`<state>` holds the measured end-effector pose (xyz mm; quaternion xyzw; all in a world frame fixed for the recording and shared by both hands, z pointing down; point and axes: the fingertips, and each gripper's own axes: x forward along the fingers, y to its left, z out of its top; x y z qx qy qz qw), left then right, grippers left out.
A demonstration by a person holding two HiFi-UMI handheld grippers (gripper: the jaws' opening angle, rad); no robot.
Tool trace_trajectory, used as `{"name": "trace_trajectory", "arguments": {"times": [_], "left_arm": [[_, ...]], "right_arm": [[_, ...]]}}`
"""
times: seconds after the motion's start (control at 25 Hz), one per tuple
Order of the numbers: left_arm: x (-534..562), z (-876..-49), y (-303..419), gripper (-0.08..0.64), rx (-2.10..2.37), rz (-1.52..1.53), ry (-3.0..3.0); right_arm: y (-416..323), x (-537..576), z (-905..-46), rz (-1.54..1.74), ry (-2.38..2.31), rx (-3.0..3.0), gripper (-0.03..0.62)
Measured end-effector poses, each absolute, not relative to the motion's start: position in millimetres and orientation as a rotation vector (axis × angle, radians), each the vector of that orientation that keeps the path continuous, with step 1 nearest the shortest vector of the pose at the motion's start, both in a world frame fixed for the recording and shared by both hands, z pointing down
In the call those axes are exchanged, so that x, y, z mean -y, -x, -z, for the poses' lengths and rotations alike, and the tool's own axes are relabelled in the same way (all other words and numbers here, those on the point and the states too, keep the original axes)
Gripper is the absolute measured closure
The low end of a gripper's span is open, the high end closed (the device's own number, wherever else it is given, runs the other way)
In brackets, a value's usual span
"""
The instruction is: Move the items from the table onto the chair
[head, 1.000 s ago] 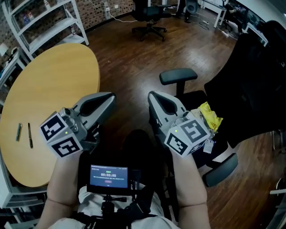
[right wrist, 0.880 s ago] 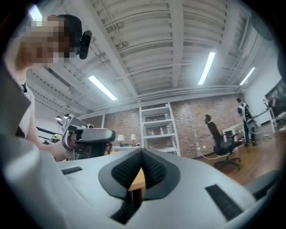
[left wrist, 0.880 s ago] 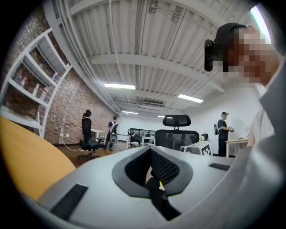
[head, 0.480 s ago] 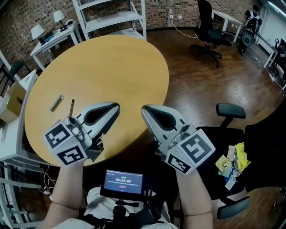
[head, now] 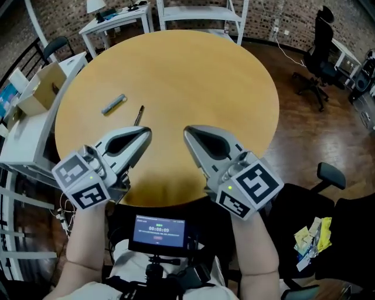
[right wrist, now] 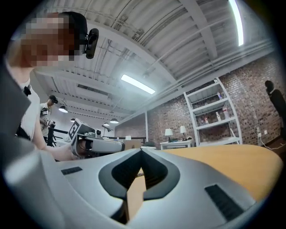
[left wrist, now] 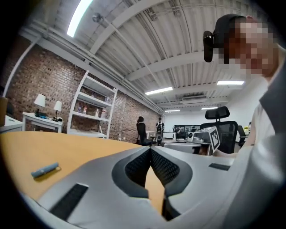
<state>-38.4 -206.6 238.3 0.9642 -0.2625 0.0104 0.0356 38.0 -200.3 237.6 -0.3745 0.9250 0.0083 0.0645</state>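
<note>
A grey-blue marker (head: 113,104) and a black pen (head: 139,115) lie on the left part of the round wooden table (head: 193,70). My left gripper (head: 145,132) hovers level over the table's near edge, just short of the pen, jaws shut and empty. My right gripper (head: 188,132) is beside it, also shut with nothing in it. In the left gripper view the marker (left wrist: 44,170) lies at the lower left of the closed jaws (left wrist: 150,149). The black chair (head: 331,174) stands at the lower right, with yellow and white packets (head: 310,237) on its seat.
A cardboard box (head: 41,88) sits on a white side table at the left. White shelving (head: 199,12) and a small desk stand behind the table. Another office chair (head: 319,35) is at the far right. A small screen (head: 158,231) hangs at my chest.
The view has swung from the chair to the table. Both grippers moved left from beside the chair to over the table's near edge, staying shut and empty.
</note>
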Motion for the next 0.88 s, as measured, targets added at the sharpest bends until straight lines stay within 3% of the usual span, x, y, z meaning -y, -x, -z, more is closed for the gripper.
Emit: {"name": "trace_trajectory", "arguments": {"times": [0.4,0.88], "left_arm": [[217.1,-262.6,119.8,0.551,0.957,-0.042,-2.918],[231.1,-298.2,143.3,0.552,0.946,-0.051,-2.904]], "right_arm": [[54.5,227.5,-253.8,0.029,0.935,-2.908,0.591],[100.9,248.5,-279.2,0.106,0.882,-2.988,0.591]]}}
